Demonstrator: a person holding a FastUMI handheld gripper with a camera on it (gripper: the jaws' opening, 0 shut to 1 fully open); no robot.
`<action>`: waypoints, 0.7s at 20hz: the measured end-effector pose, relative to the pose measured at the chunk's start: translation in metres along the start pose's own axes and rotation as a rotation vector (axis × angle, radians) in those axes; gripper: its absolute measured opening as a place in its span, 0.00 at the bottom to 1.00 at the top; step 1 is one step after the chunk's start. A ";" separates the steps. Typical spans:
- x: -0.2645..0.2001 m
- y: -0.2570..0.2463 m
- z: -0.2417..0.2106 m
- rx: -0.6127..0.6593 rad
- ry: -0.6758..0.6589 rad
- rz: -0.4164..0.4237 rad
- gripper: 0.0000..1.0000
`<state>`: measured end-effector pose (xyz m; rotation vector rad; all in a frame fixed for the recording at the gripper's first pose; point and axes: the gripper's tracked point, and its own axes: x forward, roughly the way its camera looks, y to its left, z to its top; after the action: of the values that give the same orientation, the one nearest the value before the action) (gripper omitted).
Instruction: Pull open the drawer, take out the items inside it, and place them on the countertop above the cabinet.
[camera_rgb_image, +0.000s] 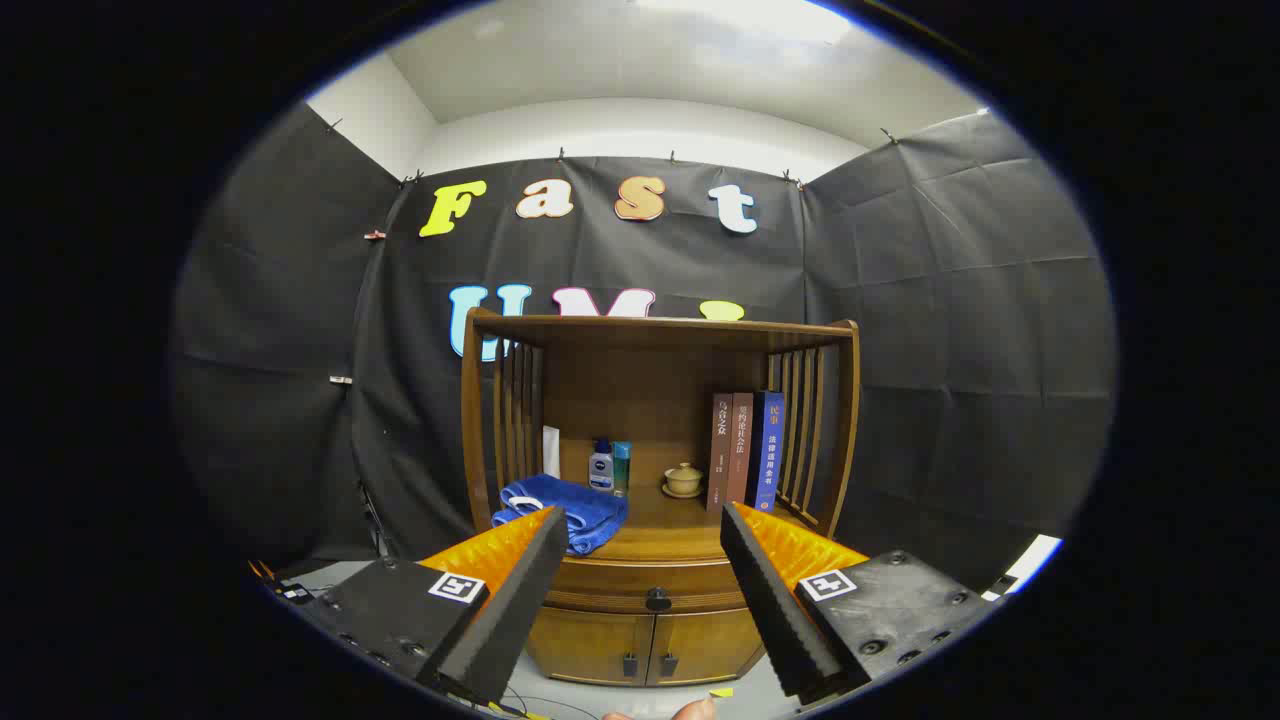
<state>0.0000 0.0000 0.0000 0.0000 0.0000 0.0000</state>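
Observation:
A wooden cabinet (660, 420) stands ahead against the booth wall. Its drawer (645, 590) is closed, with a small dark knob (657, 599) at its middle, seen between my fingers and some way beyond them. My gripper (642, 520) is open with nothing between its fingers (520, 590). The countertop (670, 520) above the drawer carries a folded blue towel (562, 508), two small bottles (609, 466), a lidded cup on a saucer (684, 480) and three upright books (746, 448). What lies inside the drawer is hidden.
Two small cabinet doors (648, 648) with dark handles sit below the drawer. Slatted wooden side rails (812, 430) and a top shelf (660, 328) enclose the countertop. A fingertip (690, 710) shows low between my fingers. Cables lie on the floor (560, 705).

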 end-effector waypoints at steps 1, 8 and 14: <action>0.000 -0.001 0.000 0.002 -0.001 -0.002 0.98; 0.000 -0.001 -0.001 0.004 0.002 -0.002 0.98; -0.001 0.000 0.001 0.003 -0.001 0.001 0.98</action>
<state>-0.0011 -0.0001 0.0011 0.0032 -0.0011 0.0010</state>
